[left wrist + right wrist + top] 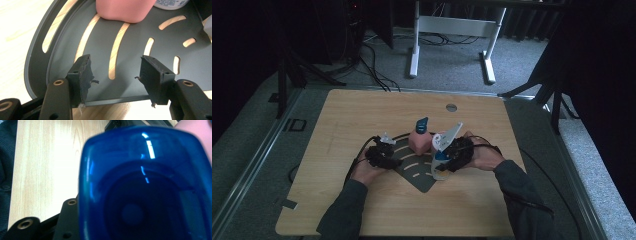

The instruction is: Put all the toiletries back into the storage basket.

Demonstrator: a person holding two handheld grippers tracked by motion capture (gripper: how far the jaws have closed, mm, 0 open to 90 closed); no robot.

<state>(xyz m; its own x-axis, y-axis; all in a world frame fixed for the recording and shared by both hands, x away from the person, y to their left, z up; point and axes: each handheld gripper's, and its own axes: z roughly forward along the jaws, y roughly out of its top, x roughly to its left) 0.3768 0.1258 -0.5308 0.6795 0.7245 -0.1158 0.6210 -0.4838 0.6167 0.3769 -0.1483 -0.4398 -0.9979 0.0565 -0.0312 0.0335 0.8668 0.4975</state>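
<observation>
Blue cap [145, 185] sits right up against my right gripper's [451, 156] camera; that gripper grips the white bottle [443, 165] with this cap, lying on the grey slotted rack [419, 175]. Left gripper [115, 72] has jaws spread, nothing between them, over the rack. Pink bottle [125, 10] stands at 12 o'clock from it, apart. In the high view, both grippers flank the rack on the wooden table [362, 115].

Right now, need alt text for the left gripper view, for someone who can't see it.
The left gripper, its two black jaws open with nothing between them, hovers over a dark grey slotted tray on a light wooden table. A pink container stands on the tray's far part.
</observation>
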